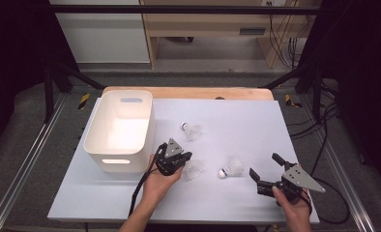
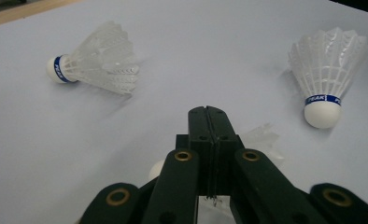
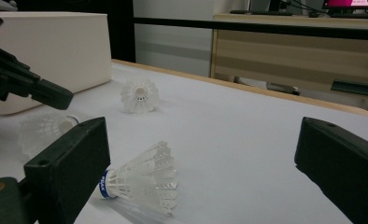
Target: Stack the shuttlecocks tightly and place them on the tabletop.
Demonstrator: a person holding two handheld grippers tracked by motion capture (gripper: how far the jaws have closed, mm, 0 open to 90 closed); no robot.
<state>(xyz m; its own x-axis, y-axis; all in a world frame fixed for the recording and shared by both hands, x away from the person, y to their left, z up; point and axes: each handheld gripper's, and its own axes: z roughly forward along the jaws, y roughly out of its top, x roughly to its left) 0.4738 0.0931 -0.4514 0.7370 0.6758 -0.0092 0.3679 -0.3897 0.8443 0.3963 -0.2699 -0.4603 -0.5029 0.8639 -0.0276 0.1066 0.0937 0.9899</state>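
Left gripper (image 1: 181,159) clamped shut, empty, poised over white feathered shuttlecock (image 1: 194,169) lying on its side just beside white plastic bin (image 1: 119,129), cork end toward the bin. Right gripper (image 1: 266,170) gaping wide, empty. Open white tabletop (image 1: 246,121) beyond.

Looks like a lab recording setup, not anyone's home: a white table (image 1: 256,125) boxed in by a black metal frame (image 1: 179,9), aluminium rails (image 1: 29,154) along both sides, loose cables (image 1: 324,140) off the right edge, and a plywood bench (image 3: 294,51) behind.
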